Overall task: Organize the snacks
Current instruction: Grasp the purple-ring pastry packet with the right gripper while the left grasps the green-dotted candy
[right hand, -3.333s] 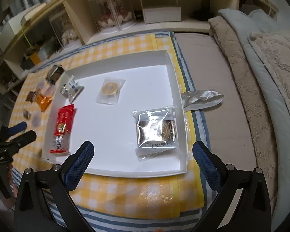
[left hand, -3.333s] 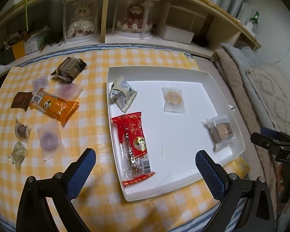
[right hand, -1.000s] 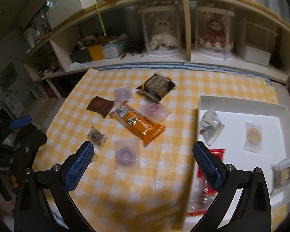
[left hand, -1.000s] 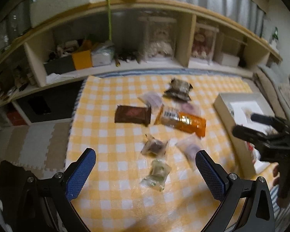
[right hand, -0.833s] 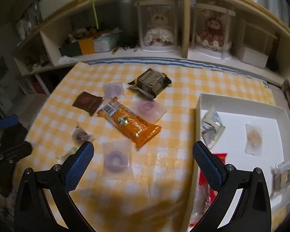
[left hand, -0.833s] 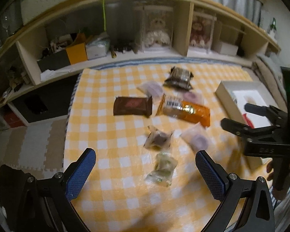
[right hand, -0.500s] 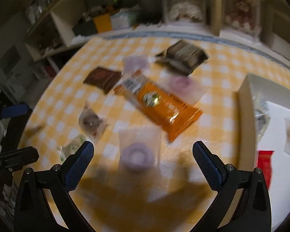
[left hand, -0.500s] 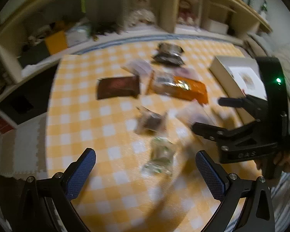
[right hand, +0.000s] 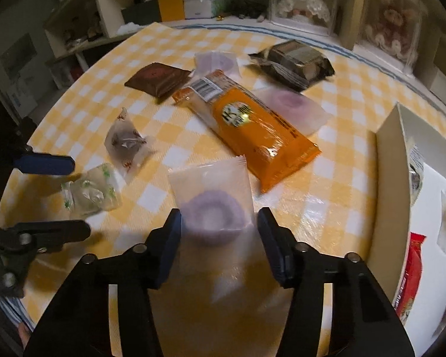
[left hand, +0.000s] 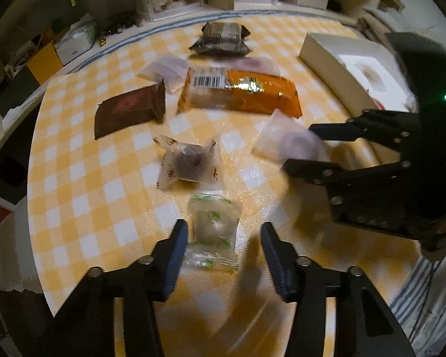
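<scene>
On the checked cloth (right hand: 336, 172), the ring-shaped snack packet (right hand: 212, 205) lies between the fingers of the right gripper (right hand: 218, 245), with the long bar packet (right hand: 246, 128) just behind it. To its left lies the leaf-printed candy (right hand: 89, 190), between the fingers of the left gripper (left hand: 223, 257); the tray (right hand: 392, 175) stands at the right.

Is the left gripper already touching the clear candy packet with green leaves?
Cannot tell. In the left wrist view the left gripper straddles the green-leaf candy packet with open fingers, but blur hides whether the left finger meets the wrapper edge.
</scene>
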Demonstrator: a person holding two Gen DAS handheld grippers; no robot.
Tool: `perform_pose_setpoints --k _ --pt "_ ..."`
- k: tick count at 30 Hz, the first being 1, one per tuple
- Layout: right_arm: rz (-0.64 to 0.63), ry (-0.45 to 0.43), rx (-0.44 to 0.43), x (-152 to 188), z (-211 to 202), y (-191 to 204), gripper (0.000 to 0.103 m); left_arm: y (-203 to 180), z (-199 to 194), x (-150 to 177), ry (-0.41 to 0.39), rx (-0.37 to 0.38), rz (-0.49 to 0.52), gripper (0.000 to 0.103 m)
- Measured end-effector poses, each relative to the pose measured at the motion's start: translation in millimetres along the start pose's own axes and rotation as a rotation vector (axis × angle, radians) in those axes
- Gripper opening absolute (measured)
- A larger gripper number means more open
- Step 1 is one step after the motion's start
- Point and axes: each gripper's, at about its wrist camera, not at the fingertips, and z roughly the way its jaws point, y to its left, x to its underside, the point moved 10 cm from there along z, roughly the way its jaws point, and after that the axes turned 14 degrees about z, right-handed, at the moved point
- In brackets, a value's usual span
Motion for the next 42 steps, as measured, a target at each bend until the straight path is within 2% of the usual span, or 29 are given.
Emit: perform_pose_setpoints --k 2,4,11,15,27,42 --pt "0.011 0.011 0.009 3.0 -2.5 -5.4 0.052 -2.2 6.1 -1.8 0.01 -0.011 0.005 0.041" --pt "0.012 0.015 0.02 6.6 -5.3 -9.2 0.051 -3.5 11.7 -2.2 0.024 -0.016 0.007 0.032" --pt "0.031 0.035 0.021 15.2 -12.3 -14.4 0.049 -4.2 9.3 0.0 0.033 -0.013 -0.024 0.028" --pt "0.05 0.029 0.009 13.5 -18.8 -16.1 0.049 -4.1 -11.2 -7.1 -0.024 -0.022 -0.04 0.028" --pt "0.104 -0.096 -0.052 -18.3 -68.4 -13.3 0.049 6.6 -71.3 -21.3 -0.217 -0.085 -0.155 0.027" --pt "0.116 -0.231 -0.079 -43.9 -132.9 -16.1 0.049 -12.4 -139.2 -30.2 -0.374 -0.133 -0.222 0.027"
